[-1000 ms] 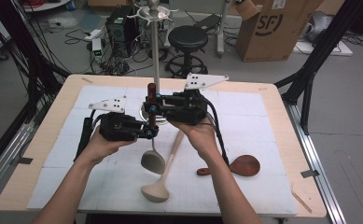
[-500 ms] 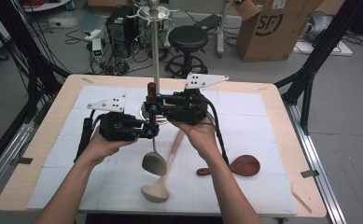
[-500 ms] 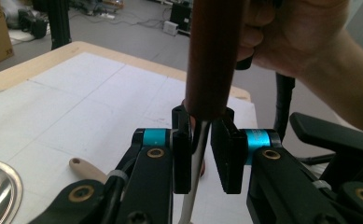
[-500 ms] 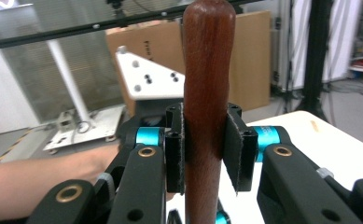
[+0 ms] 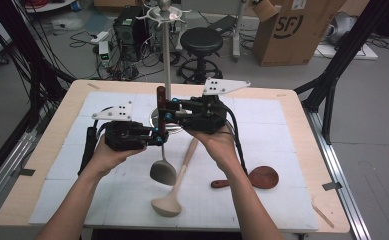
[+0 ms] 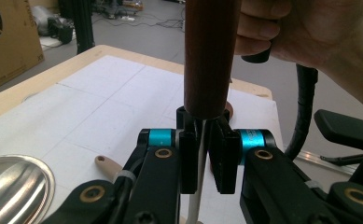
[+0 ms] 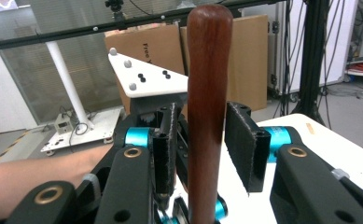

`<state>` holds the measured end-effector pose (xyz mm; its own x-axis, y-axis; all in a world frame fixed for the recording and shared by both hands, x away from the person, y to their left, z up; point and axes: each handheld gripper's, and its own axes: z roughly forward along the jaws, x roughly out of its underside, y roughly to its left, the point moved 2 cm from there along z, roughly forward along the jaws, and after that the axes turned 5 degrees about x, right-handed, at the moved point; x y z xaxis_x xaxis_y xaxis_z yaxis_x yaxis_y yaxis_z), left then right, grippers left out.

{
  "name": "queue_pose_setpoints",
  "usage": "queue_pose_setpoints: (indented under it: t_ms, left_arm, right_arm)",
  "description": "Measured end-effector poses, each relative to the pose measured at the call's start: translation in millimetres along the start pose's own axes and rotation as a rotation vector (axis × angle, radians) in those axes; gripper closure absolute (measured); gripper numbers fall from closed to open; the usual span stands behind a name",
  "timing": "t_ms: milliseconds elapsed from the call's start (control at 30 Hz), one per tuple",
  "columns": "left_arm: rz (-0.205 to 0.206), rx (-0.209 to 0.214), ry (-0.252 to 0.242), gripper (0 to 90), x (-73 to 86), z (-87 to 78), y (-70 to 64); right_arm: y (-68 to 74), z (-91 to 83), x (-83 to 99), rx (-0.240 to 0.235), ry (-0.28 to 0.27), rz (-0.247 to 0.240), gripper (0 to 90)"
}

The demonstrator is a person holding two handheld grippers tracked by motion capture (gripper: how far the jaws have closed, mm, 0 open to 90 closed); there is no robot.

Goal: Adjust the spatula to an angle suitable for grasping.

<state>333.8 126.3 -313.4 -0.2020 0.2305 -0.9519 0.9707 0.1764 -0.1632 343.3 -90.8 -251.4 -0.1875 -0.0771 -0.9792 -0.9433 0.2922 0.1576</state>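
Gripping the ladle's [image 5: 162, 169] thin shank, the left claw [image 6: 201, 154] steadies it upright while the right claw [image 7: 202, 140], jaws parted around the wooden handle [image 7: 209, 93], must next close.

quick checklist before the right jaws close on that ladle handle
1. Left gripper shut on the thin metal shank of the steel ladle with the dark red wooden handle: ok.
2. Handle upright between the right gripper jaws: ok.
3. Right jaws open, a gap on each side of the handle: ok.
4. Ladle bowl clear of the pale wooden spoon: cannot tell.
5. Metal hanging stand upright behind the handle: ok.
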Motion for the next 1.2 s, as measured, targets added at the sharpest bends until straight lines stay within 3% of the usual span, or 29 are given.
queue_pose_setpoints:
  t_ms: [567,1200]
  left_arm:
    - [-0.021,-0.109,-0.051,83.3,-11.4,-12.0,10.1]
    - [-0.033,-0.158,-0.063,83.3,-46.2,-20.1,40.8]
  right_arm:
    - [-3.3,-39.4,23.9,0.111,0.047,-0.036,45.7]
    - [-17.1,-94.1,62.4,0.256,0.079,0.011,26.9]
